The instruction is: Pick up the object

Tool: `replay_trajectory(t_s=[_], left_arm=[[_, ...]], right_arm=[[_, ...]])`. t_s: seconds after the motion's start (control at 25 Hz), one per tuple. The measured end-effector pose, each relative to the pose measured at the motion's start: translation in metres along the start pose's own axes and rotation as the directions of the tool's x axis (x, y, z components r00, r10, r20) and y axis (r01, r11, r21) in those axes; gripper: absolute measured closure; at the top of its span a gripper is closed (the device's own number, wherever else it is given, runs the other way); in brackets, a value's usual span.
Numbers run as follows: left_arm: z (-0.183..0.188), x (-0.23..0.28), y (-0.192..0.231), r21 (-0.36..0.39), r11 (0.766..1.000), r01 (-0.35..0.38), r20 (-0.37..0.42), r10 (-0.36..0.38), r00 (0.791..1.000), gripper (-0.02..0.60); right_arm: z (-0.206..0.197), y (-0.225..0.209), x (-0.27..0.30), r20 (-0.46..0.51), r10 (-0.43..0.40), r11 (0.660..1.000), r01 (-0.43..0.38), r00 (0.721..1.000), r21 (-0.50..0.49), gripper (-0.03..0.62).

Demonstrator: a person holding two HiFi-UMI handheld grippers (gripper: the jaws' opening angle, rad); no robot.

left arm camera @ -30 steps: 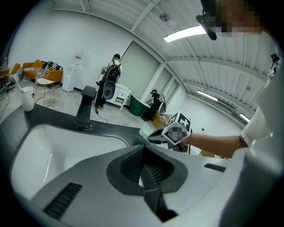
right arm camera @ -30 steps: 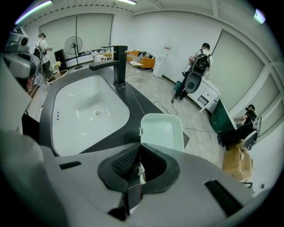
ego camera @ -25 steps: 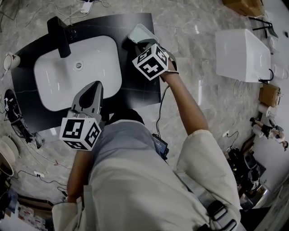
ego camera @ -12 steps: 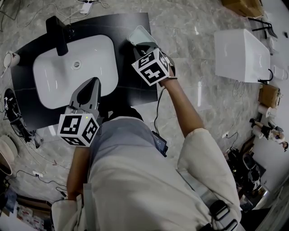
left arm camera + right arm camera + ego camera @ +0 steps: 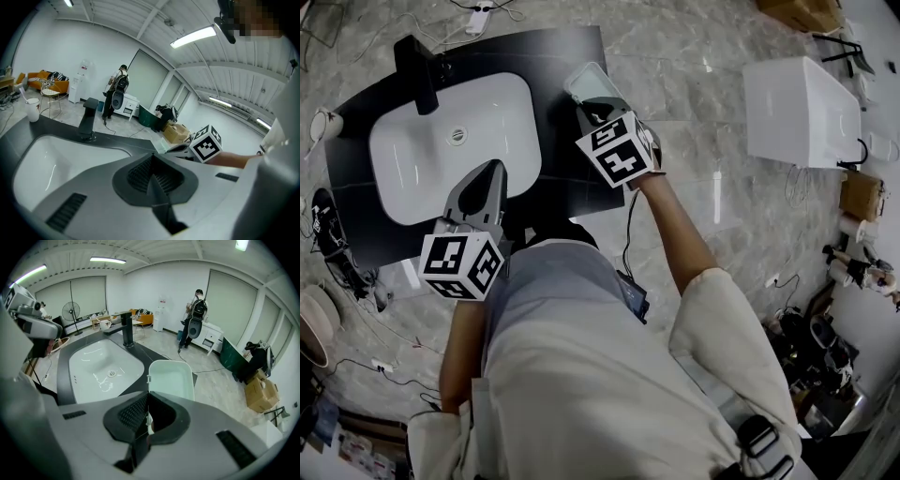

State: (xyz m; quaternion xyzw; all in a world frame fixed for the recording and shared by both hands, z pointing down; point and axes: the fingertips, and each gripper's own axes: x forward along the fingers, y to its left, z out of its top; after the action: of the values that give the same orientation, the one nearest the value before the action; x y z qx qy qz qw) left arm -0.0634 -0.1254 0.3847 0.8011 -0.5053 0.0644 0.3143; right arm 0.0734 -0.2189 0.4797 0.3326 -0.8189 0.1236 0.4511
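Grippers numbered two: left gripper (image 5: 494, 169), right gripper (image 5: 592, 112). One sink (image 5: 412, 178), one faucet (image 5: 414, 70) and one tray (image 5: 591, 82) were there. White tub (image 5: 802, 98): one. Cardboard boxes numbered two: top box (image 5: 811, 11), side box (image 5: 861, 197). Cup (image 5: 323, 124): one. Fan (image 5: 72, 314): one. Bystander (image 5: 194, 317): one.

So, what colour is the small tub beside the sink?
The tub is pale mint green; the right gripper view shows it best.

left tool (image 5: 492, 173) grey, black-white marker cube (image 5: 461, 265) | right tool (image 5: 592, 112) alike | cream short-sleeved shirt (image 5: 581, 375)
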Motion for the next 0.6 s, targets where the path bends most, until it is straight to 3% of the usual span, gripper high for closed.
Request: replay_trajectory(t_s=[0.28,0.6], left_arm=[[0.005,-0.006,-0.012,0.021,1.000,-0.007,0.027,0.007,1.000,0.580],[0.002,-0.013,-0.012,0.002,1.000,-0.031,0.072,0.031,0.997,0.580]], right_arm=[[-0.008,0.003,-0.025,0.053,0.015,0.995,-0.020,0.998,0.093,0.580],[-0.015,0.017,-0.042,0.080,0.031,0.990,-0.042,0.996,0.131,0.580]])
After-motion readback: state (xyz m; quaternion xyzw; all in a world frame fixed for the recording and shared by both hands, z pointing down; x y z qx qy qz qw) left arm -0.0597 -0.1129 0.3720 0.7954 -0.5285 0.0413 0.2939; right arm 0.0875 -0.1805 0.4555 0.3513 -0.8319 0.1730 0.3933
